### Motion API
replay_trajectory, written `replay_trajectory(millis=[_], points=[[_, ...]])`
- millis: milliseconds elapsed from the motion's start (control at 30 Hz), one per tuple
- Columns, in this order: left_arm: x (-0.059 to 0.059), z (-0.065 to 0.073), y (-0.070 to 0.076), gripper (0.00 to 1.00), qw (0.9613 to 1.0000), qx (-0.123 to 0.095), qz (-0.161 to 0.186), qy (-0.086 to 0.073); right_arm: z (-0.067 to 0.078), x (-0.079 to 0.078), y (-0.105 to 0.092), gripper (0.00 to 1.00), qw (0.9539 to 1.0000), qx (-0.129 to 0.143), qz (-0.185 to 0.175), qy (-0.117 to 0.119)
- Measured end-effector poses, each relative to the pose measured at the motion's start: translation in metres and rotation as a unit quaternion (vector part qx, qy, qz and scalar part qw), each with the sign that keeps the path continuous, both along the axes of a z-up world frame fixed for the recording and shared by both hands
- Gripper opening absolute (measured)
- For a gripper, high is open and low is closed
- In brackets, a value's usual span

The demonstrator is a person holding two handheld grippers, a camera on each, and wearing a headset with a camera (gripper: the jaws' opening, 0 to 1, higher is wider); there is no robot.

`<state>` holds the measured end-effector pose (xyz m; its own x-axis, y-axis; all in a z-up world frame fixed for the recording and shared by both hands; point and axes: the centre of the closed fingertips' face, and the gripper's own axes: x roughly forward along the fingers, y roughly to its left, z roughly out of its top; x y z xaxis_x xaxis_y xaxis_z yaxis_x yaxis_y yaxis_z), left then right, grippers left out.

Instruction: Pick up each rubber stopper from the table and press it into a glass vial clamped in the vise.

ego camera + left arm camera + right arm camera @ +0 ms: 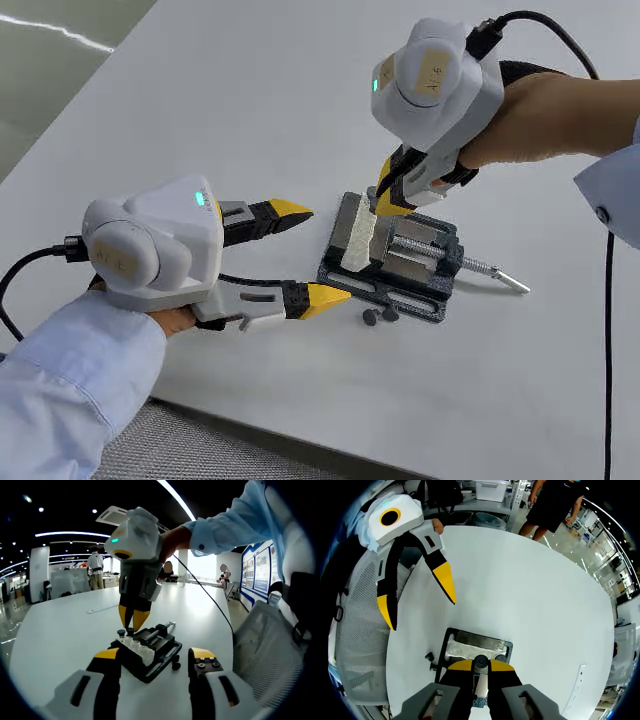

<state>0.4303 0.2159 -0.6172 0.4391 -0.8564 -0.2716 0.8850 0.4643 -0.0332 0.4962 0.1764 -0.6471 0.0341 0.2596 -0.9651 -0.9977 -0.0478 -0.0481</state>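
Right gripper over the vise, between the left gripper's wide-spread jaws

The white, yellow-tipped right gripper (pixel 133 623) points down at the clear glass vials (pixel 136 644) in the black metal vise (pixel 161 647) on the white table (pixel 60 630). 1 black rubber stopper (pixel 120 632) caps the end vial. The left gripper (pixel 155 655) frames the vise.

Overhead plus two facing views, common vise (pixel 400 265).

Vise (pixel 400 268) on table (pixel 250 100), vials (pixel 358 240) clamped in it. Two loose stoppers (pixel 380 316) on table just before vise. Right gripper (pixel 386 205), stopper (pixel 481 661) between tips, over vials.
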Motion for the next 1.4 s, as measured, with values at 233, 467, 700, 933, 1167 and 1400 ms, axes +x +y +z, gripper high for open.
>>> replay_trajectory(millis=[233, 467, 700, 933, 1167, 1400], points=[[0.001, 0.0, 0.002, 0.51, 1.0, -0.003, 0.003, -0.001, -0.004, 0.001, 0.001, 0.06, 0.9999, -0.008, 0.008, -0.002], [0.002, 0.0, 0.003, 0.53, 1.0, -0.006, 0.005, 0.001, -0.006, 0.002, 0.0, 0.06, 0.9998, -0.015, 0.012, -0.003], [0.002, 0.0, 0.002, 0.56, 0.9999, -0.009, 0.006, 0.003, -0.008, 0.002, 0.0, 0.06, 0.9997, -0.018, 0.014, -0.004], [0.002, -0.001, 0.003, 0.57, 0.9999, -0.01, 0.009, 0.005, -0.01, 0.004, 0.0, 0.06, 0.9995, -0.024, 0.021, -0.006], [0.003, -0.002, 0.003, 0.58, 0.9999, -0.011, 0.01, 0.008, -0.011, 0.003, 0.0, 0.06, 0.9992, -0.03, 0.027, -0.007], [0.003, -0.002, 0.003, 0.58, 0.9998, -0.011, 0.011, 0.008, -0.012, 0.003, -0.001, 0.06, 0.999, -0.035, 0.027, -0.006]])
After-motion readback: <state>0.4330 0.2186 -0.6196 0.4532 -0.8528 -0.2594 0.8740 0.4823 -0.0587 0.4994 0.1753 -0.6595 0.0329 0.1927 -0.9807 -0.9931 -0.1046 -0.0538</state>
